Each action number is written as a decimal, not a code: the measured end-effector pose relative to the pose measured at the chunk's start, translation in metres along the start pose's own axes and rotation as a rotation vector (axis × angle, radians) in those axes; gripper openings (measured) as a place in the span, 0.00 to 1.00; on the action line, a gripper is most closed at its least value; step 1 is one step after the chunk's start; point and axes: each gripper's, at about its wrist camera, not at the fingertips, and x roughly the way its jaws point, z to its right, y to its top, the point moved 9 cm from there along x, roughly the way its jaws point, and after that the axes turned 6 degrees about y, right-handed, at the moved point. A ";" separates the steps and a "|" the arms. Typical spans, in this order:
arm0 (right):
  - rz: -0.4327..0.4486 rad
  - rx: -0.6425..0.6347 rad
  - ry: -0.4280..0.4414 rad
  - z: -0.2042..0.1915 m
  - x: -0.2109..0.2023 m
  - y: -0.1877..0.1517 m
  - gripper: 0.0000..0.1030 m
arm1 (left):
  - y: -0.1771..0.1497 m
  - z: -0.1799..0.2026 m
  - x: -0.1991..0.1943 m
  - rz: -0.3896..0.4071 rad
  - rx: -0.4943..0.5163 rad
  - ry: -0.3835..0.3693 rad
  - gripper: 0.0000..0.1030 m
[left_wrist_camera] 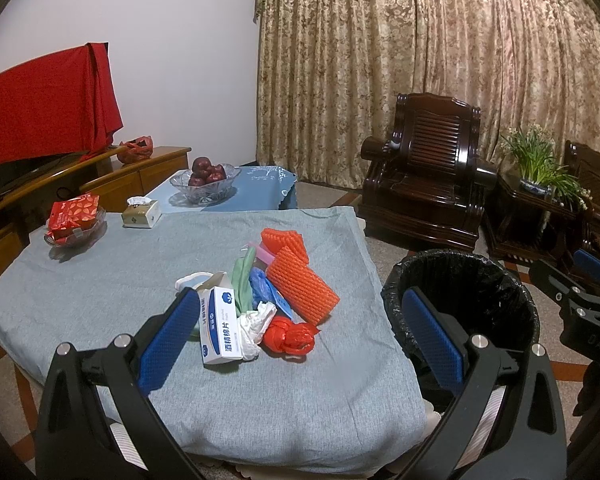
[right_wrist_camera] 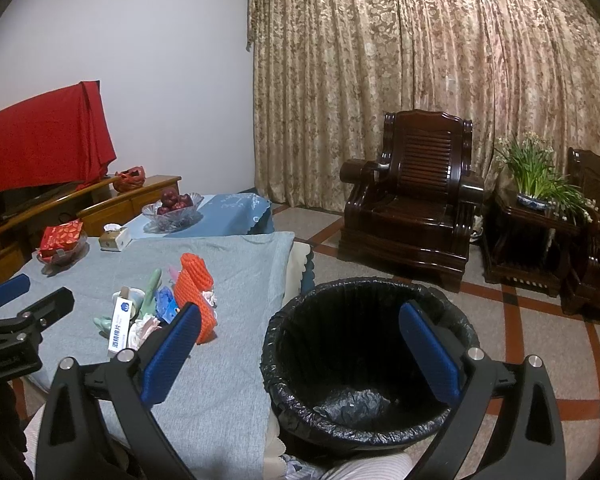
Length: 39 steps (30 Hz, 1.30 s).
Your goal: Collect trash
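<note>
While flat, white box point(left_wrist_camera: 217, 326) lengthwise nearward

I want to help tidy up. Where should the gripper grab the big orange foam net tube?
Grip the orange foam net tube across its middle, coming from above with the left gripper. It lies flat on top of the pile, long sides exposed, so open fingers should straddle it.

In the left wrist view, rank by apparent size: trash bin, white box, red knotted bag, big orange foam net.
1. trash bin
2. big orange foam net
3. white box, close to the net, so this pair is unsure
4. red knotted bag
</note>
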 end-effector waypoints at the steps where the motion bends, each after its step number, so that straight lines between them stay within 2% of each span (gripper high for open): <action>1: 0.000 0.001 0.000 0.000 0.000 0.000 0.94 | 0.000 0.000 0.000 0.000 0.000 0.000 0.95; 39: -0.008 0.011 0.002 -0.004 0.003 -0.005 0.94 | 0.000 0.000 0.000 -0.003 -0.001 0.000 0.95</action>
